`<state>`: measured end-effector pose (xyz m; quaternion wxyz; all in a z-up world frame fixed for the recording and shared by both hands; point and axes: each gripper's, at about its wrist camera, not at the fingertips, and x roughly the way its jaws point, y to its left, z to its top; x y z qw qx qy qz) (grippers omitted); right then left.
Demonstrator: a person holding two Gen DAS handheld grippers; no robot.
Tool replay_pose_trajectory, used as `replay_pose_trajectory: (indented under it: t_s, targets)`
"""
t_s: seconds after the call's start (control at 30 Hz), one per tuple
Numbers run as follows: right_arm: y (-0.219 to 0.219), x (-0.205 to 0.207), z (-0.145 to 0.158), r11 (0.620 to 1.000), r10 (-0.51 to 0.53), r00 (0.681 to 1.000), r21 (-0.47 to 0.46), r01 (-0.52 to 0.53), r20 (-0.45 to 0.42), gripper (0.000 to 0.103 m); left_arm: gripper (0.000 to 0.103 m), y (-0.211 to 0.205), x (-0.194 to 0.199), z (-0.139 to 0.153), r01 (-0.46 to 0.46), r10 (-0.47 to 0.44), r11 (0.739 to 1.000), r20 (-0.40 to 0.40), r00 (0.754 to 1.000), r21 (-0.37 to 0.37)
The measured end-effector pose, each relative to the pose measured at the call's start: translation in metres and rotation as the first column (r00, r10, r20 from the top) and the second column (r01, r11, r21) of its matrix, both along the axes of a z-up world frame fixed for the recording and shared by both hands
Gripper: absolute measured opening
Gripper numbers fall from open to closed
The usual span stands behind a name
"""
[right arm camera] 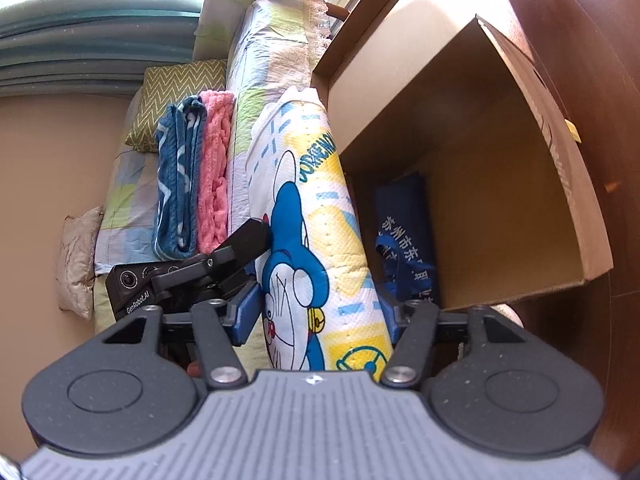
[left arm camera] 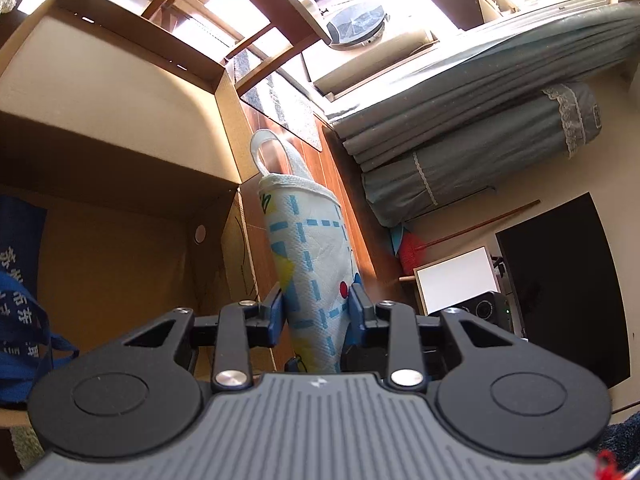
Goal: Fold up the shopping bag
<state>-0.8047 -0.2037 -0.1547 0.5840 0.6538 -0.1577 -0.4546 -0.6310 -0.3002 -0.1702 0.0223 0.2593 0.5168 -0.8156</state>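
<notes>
Shopping bag (left arm camera: 310,248): folded into a narrow white bundle with a cartoon print, raised beside the open cardboard box, between both grippers; in the right wrist view (right arm camera: 316,240) filled the middle of the frame.
Bag handle (left arm camera: 266,152): stood as a white loop off the far end, clear of the box corner.
Left gripper (left arm camera: 316,304): narrow; blue pads set against both flanks of the bundle, gripping its near end.
Right gripper (right arm camera: 320,312): half open; bundle lay between the blue fingers (right arm camera: 246,312), right-side finger mostly hidden behind the cloth; contact could not be told for sure.
Left gripper as seen from the right wrist (right arm camera: 244,248): black body pressed close to the bundle's left edge, just beside the right gripper.
Cardboard box (right arm camera: 520,128): open, on its side, rim just beside the bundle's right edge; brown walls, roomy inside.
Blue bag (right arm camera: 404,236): lay inside the box against its near wall, white characters printed on it; also at the left edge of the left wrist view (left arm camera: 20,300).
Bed (right arm camera: 256,72): patterned quilt behind the bundle, with folded blue and pink towels (right arm camera: 196,176) stacked on edge, close to the bundle's left side.
Open room: wooden floor (left arm camera: 320,168) past the handle, bare strip between box edge and rolled teal bedding (left arm camera: 472,168).
</notes>
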Motion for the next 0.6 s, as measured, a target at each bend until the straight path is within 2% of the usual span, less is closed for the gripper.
replay_pose_trajectory:
  t_s: [0.1, 0.17, 0.23, 0.3, 0.37, 0.47, 0.6]
  targets:
    - [-0.001, -0.007, 0.001, 0.998, -0.028, 0.999, -0.055, 0.030, 0.037, 0.031, 0.041, -0.021, -0.003, -0.007, -0.022, 0.024, 0.997, -0.033, 0.999, 0.075]
    - [-0.002, -0.013, -0.001, 0.994, -0.039, 0.995, -0.098, 0.048, 0.093, 0.029, 0.041, -0.030, -0.005, -0.011, -0.010, 0.018, 0.991, -0.061, 0.998, 0.134]
    - [-0.003, -0.013, 0.000, 0.990, -0.029, 0.994, -0.134, 0.043, 0.108, 0.027, 0.044, -0.036, -0.009, -0.015, 0.034, -0.014, 0.976, -0.097, 0.995, 0.214]
    - [-0.004, -0.012, 0.001, 0.983, -0.014, 0.992, -0.178, 0.036, 0.124, 0.026, 0.047, -0.038, -0.012, -0.017, 0.065, -0.033, 0.967, -0.132, 0.991, 0.248]
    - [-0.006, -0.012, 0.001, 0.977, -0.001, 0.991, -0.211, 0.030, 0.137, 0.026, 0.047, -0.041, -0.016, -0.016, 0.068, -0.038, 0.973, -0.134, 0.990, 0.222]
    - [-0.007, -0.015, -0.002, 0.982, -0.009, 0.990, -0.187, 0.036, 0.143, 0.028, 0.042, -0.045, -0.021, -0.014, 0.058, -0.038, 0.985, -0.119, 0.992, 0.164]
    - [-0.008, -0.022, -0.010, 0.994, -0.072, 0.986, -0.074, 0.084, 0.148, 0.046, 0.038, -0.048, -0.031, -0.019, 0.026, -0.018, 0.993, -0.067, 0.998, 0.111]
